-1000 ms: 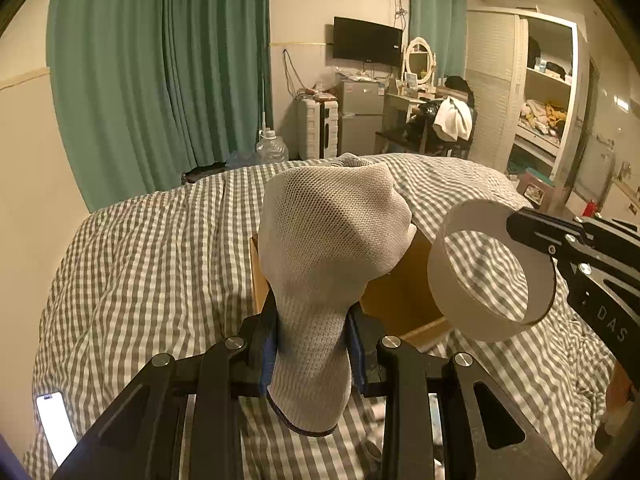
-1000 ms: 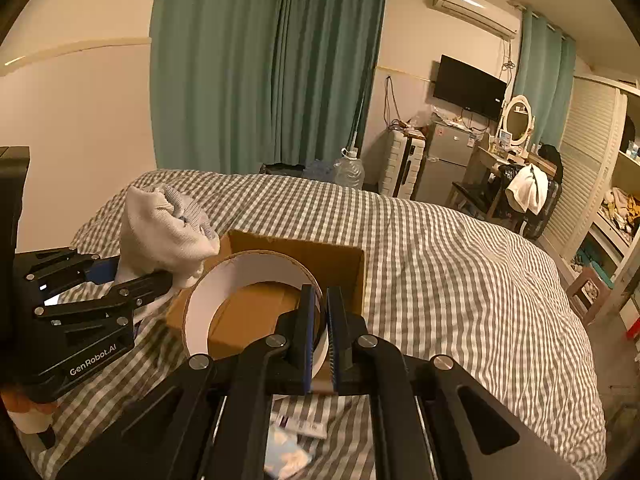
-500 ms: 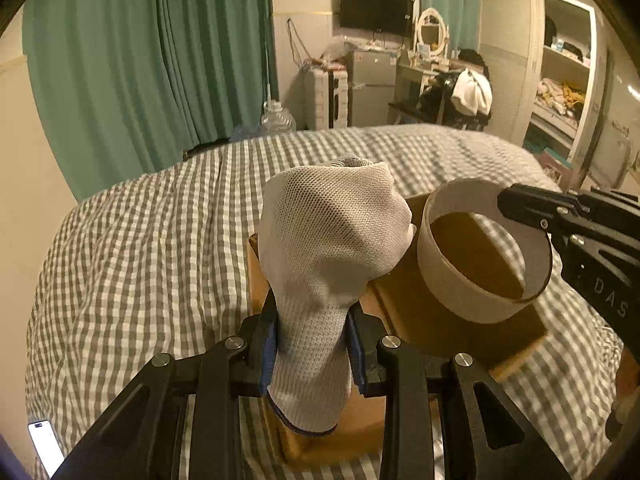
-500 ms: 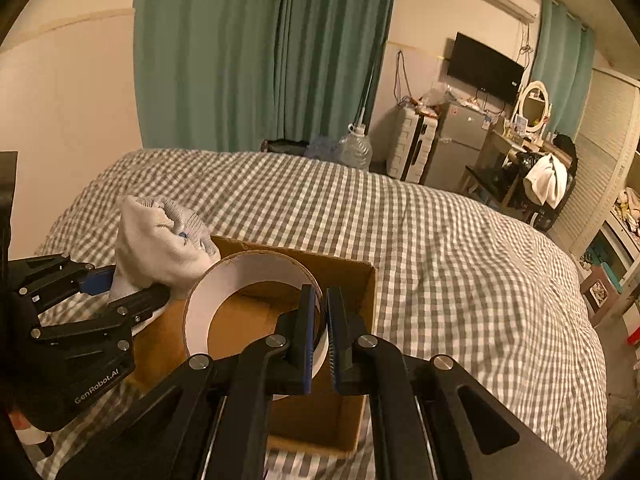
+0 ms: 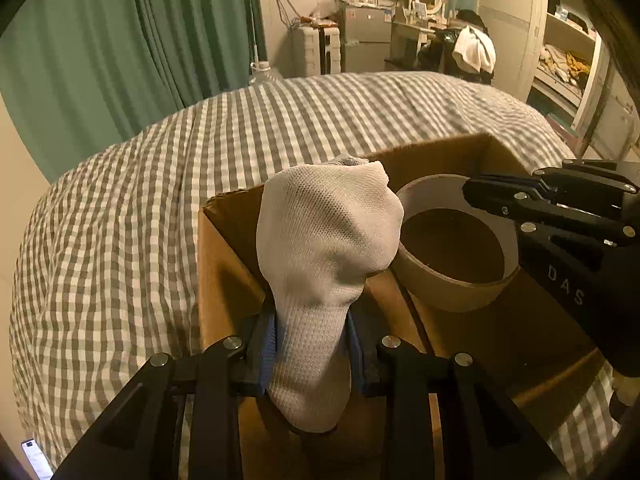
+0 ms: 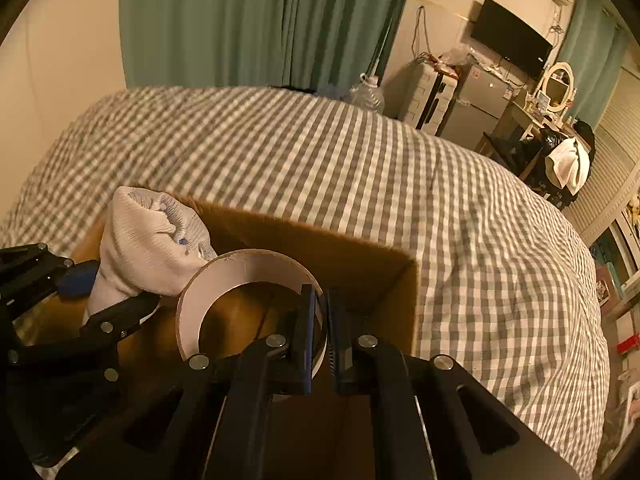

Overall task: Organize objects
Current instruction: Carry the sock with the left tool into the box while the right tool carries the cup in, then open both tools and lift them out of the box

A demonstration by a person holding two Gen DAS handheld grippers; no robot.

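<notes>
My left gripper is shut on a white mesh sock and holds it inside the left part of an open cardboard box on the bed. My right gripper is shut on the wall of a white cardboard ring, held low inside the same box. The ring sits just right of the sock in the left wrist view. The sock and the left gripper show at the left of the right wrist view, touching or almost touching the ring.
The box rests on a bed with a grey-and-white checked cover. Green curtains hang behind it. A phone lies at the bed's near left edge. Furniture and shelves stand at the far right.
Both grippers have moved forward and down over the box. The sock and the ring, earlier above the box, are now inside its walls.
</notes>
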